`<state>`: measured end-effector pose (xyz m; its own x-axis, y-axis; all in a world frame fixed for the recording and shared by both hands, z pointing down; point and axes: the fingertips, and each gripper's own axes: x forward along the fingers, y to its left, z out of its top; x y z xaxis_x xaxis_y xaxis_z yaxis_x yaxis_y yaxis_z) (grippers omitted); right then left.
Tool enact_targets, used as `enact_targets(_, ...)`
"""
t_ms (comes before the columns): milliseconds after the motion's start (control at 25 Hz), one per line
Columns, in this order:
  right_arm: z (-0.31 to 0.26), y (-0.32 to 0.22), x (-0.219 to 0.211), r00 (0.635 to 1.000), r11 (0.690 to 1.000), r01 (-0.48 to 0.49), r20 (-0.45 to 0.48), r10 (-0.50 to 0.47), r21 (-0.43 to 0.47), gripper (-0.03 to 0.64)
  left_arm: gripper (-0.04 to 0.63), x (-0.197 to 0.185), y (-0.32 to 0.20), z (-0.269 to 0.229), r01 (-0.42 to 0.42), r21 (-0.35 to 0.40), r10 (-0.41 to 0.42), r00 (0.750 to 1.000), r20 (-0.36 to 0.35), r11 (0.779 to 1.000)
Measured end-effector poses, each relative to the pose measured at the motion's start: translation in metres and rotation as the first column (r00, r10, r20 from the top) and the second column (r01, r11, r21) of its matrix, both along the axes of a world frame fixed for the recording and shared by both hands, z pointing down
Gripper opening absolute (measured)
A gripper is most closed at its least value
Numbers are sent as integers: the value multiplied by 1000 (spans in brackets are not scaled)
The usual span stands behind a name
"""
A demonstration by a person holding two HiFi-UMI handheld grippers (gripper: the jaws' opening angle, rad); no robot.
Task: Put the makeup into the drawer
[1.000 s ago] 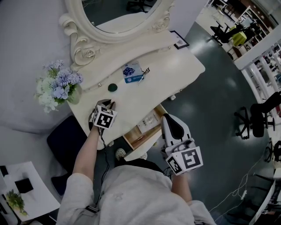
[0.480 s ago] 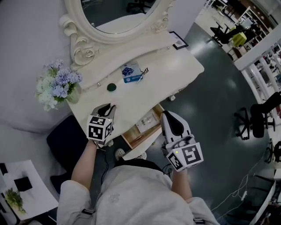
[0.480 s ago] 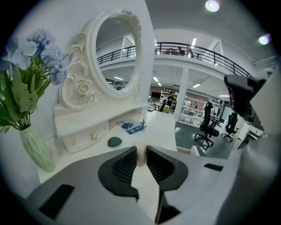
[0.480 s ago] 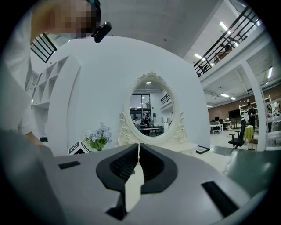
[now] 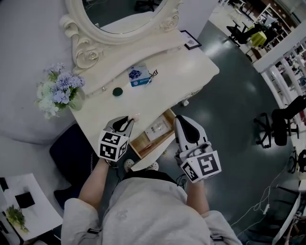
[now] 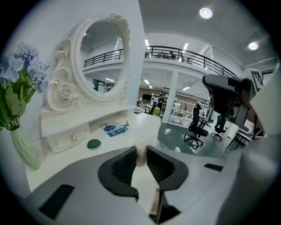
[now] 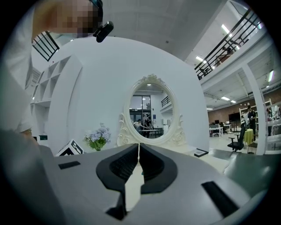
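Left gripper [image 5: 127, 122]: jaws partway closed, pads on both sides of a small pale makeup piece [image 6: 141, 154], and they've just eased open a touch. It's still pinched and hanging off the surface. Too blurred to say what kind of makeup it is

In the head view that gripper sits over the front edge of the dressing table [image 5: 181, 72], at 9 o'clock from the open drawer [image 5: 142, 142] and just beside it. Nose tilted down, tips pointing toward 1 o'clock. So the task piece is in my left jaws, over the tabletop edge next to the drawer, not inside it

Drawer is pulled out toward me, wooden interior showing. There's something pale in its far end, can't identify it

Right gripper [image 5: 180, 120]: jaws together bar a hairline slit, nothing between them. It hangs at 3 o'clock from the drawer, off the table's front edge, pointing level at the mirror [image 5: 119, 14]

Left on the tabletop:
- dark green round compact [image 5: 114, 91], 11 o'clock from my left gripper, clear of it
- blue and white packet [image 5: 138, 76], 12 o'clock from my left gripper, further back near the raised shelf
- flower vase [image 5: 57, 93], 10 o'clock, at the table's left end
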<state>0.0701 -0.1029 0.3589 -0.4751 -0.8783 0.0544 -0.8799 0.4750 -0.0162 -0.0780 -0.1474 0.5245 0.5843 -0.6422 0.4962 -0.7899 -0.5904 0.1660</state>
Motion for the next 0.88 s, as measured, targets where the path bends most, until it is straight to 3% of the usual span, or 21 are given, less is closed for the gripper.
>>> enact_targets(360,-17,11,30,997,996,-78,11,77,51,23,86,50,26,27,-108,-75,110,994,17,991)
enact_targets(880,-13,31,58,987,986,-159,8,159,43,23,86,106,61,85,-229,-216,256,960,110,949)
